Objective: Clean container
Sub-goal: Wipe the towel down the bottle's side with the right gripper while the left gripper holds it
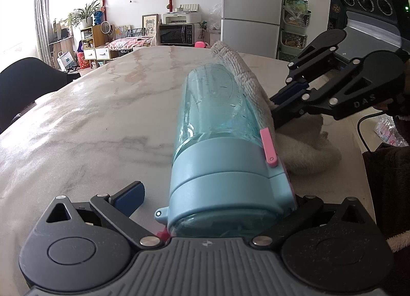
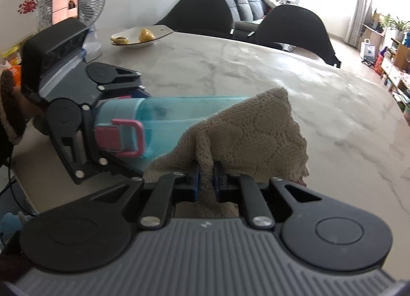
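Left wrist view: the left gripper (image 1: 207, 201) clamps the bottle (image 1: 217, 121) by its capped end, held out over the table (image 1: 89, 116). The right gripper (image 2: 206, 180) pinches the cloth (image 2: 251, 137) against the clear wall. The bottle looks light, rigid and slick; the cap is the safest hold.

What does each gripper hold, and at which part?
The left gripper holds the blue bottle at its lid end. The right gripper holds the beige cloth by a bunched fold, against the bottle's side.
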The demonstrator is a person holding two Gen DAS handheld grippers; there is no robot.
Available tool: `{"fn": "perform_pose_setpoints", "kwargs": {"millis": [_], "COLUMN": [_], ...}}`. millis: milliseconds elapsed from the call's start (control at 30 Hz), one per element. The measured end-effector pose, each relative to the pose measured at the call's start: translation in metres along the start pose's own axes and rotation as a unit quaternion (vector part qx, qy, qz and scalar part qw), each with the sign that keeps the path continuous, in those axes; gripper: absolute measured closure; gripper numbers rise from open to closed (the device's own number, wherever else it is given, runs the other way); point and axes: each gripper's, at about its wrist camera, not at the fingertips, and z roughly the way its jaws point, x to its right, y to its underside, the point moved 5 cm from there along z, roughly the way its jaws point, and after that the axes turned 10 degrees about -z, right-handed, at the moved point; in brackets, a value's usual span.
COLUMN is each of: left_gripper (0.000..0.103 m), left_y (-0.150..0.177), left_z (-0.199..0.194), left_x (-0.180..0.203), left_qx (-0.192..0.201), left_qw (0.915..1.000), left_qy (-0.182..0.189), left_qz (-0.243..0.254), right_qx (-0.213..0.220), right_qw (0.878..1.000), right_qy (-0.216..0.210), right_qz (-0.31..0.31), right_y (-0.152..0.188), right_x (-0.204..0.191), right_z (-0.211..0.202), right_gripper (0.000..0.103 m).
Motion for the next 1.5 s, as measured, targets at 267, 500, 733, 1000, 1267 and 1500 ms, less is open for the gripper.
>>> {"fn": "perform_pose_setpoints", "kwargs": {"millis": [267,500,733,1000,1267,1500], "left_gripper": [0.000,0.000,0.000,0.000,0.000,0.000], "left_y": [0.000,0.000,0.000,0.000,0.000,0.000], "left_z": [0.000,0.000,0.000,-0.001,-0.001,-0.001], "left_x": [0.000,0.000,0.000,0.000,0.001,0.000], "left_qx": [0.000,0.000,0.000,0.000,0.000,0.000], "left_qw": [1.0000,1.0000,1.0000,1.0000,1.0000,1.0000], "left_qy": [0.000,0.000,0.000,0.000,0.000,0.000], "left_qz": [0.000,0.000,0.000,0.000,0.000,0.000], "right_qx": [-0.010,0.008,0.109,0.125,0.168,0.157], "right_qw": [0.999,0.997,0.991,0.985,0.965,0.932], "right_qy": [0.036,0.045,-0.035,-0.039,0.041,-0.029], "right_qz": [0.023,0.058,0.066,0.113,0.196,0.325], "right_y": [0.009,0.010,-0.018,-0.017,0.000,0.029], "right_x": [0.021,0.035,0.018,0.018,0.045,0.064], "right_z": [0.001,-0.005,-0.035,-0.013,-0.024,-0.002], "right_gripper": [0.090,0.091,0.091,0.073,0.026,0.052]}}
